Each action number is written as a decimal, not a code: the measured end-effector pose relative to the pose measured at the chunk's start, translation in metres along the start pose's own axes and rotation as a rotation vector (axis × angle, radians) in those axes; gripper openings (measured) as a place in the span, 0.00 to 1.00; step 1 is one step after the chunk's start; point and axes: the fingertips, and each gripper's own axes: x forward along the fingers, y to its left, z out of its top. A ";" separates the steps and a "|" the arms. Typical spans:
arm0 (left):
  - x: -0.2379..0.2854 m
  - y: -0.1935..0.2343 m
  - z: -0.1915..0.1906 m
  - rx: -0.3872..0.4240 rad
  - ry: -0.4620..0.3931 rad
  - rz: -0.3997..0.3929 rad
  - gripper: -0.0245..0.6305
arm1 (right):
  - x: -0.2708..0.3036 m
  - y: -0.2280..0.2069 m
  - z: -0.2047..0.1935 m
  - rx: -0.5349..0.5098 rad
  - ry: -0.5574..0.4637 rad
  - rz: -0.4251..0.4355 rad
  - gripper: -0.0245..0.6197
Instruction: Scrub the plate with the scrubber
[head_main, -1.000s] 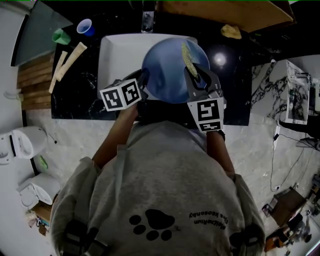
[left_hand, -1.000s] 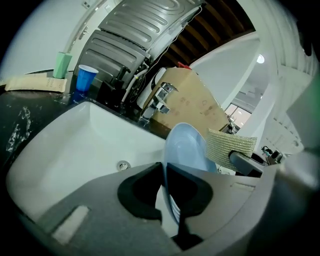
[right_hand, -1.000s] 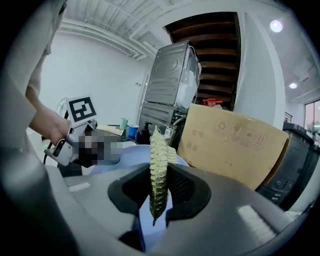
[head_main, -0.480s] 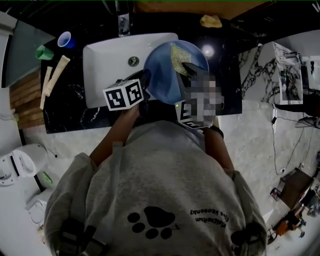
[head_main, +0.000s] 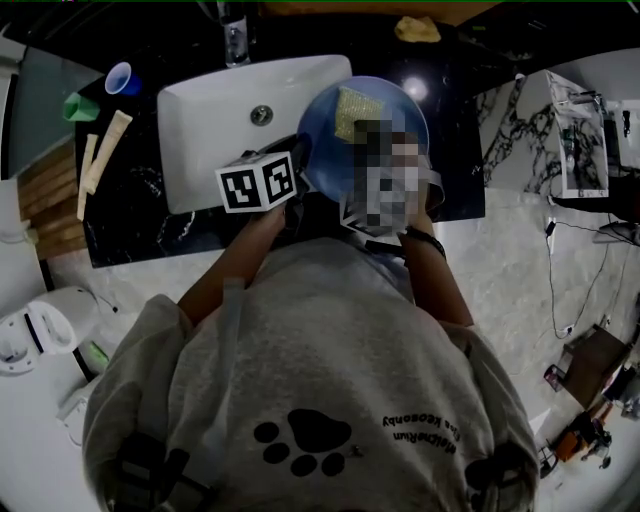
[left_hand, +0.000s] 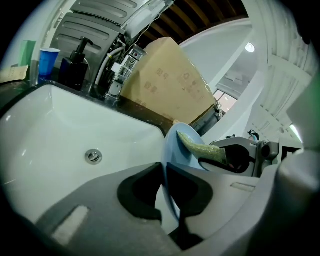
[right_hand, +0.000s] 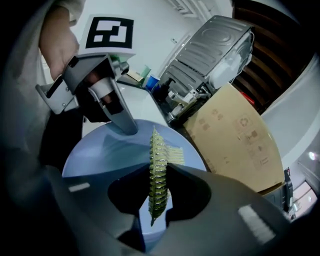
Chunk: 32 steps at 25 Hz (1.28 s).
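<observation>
A round blue plate (head_main: 385, 110) is held tilted over the right end of the white sink (head_main: 200, 140). My left gripper (head_main: 300, 158), the one with the marker cube, is shut on the plate's left rim. Its own view shows the plate (left_hand: 172, 145) edge-on between the left gripper's (left_hand: 164, 175) jaws. My right gripper (head_main: 362, 130), partly under a mosaic patch, is shut on a yellow-green scrubber (head_main: 352, 110) that lies flat on the plate's face. In the right gripper view the scrubber (right_hand: 159, 165) stands edge-on in the right gripper (right_hand: 160, 186), against the plate (right_hand: 105, 155).
A faucet (head_main: 235, 40) stands behind the sink, whose drain (head_main: 261, 115) is in its middle. A blue cup (head_main: 118, 78), a green cup (head_main: 80, 105) and tubes (head_main: 105, 150) sit on the dark counter at left. A yellow sponge (head_main: 415, 28) lies behind the plate, beside a cardboard box (left_hand: 165, 80).
The scrubber has slid leftward across the plate's face, from near the right rim to left of the middle. The left gripper keeps its hold on the rim.
</observation>
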 end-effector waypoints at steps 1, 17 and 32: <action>0.000 0.000 0.000 0.001 -0.001 0.000 0.07 | 0.003 0.005 0.001 -0.015 0.001 0.019 0.15; -0.006 0.010 -0.014 0.004 -0.048 0.020 0.07 | -0.003 0.081 0.006 -0.113 -0.028 0.377 0.15; -0.012 0.006 -0.010 0.100 -0.101 0.047 0.07 | -0.050 0.135 0.008 0.047 -0.040 0.733 0.15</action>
